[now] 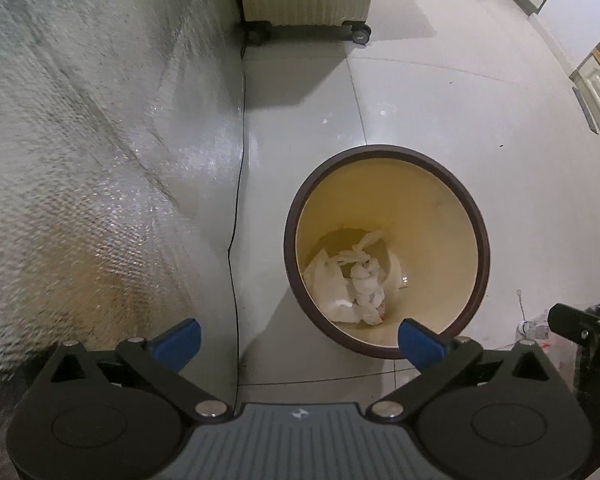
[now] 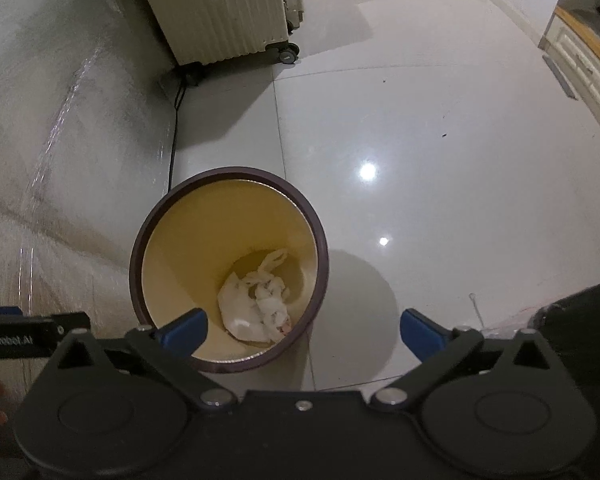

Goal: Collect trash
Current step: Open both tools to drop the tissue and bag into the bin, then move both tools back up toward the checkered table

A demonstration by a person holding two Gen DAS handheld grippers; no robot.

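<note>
**Both grippers spread wide and empty above the waste bin**

Left to right: textured wall (image 1: 80, 140); black cable (image 1: 236, 220) along its base; left gripper (image 1: 298, 340), jaws fully spread, holding nothing; round bin (image 1: 485, 240) with crumpled white trash (image 1: 356, 284) on its bottom; right gripper (image 2: 304, 332), likewise wide and empty. No earlier picture is given for comparison. Judgement: before moving on, clear the rim of both grippers and scan the tiled floor (image 2: 420, 140) for remaining litter.
</note>
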